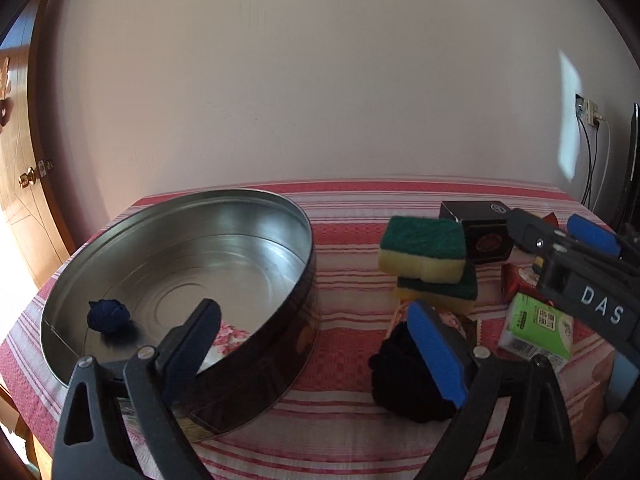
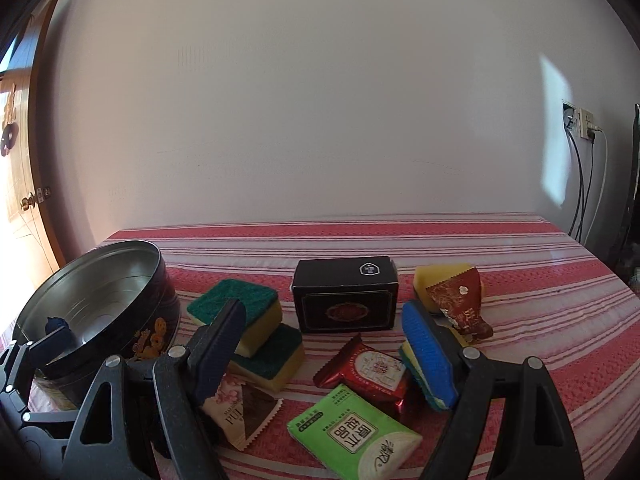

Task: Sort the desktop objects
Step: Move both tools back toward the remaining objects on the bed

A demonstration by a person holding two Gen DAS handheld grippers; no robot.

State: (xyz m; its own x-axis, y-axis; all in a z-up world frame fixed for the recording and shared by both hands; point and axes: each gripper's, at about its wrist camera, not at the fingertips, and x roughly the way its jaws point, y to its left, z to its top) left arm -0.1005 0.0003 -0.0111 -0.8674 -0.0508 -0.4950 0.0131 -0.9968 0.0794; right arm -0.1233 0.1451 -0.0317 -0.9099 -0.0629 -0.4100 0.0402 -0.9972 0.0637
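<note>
Now black cloth (image 1: 408,380) touches left tongs (image 1: 316,344) (spread).

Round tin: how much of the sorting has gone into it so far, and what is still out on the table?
Done: the round tin holds one small dark blue bundle.

In hand: nothing. The left gripper and the right gripper are both open and empty.

Left on the striped cloth: the stacked sponges, black box, red packet, green pack and a black fabric lump.
</note>
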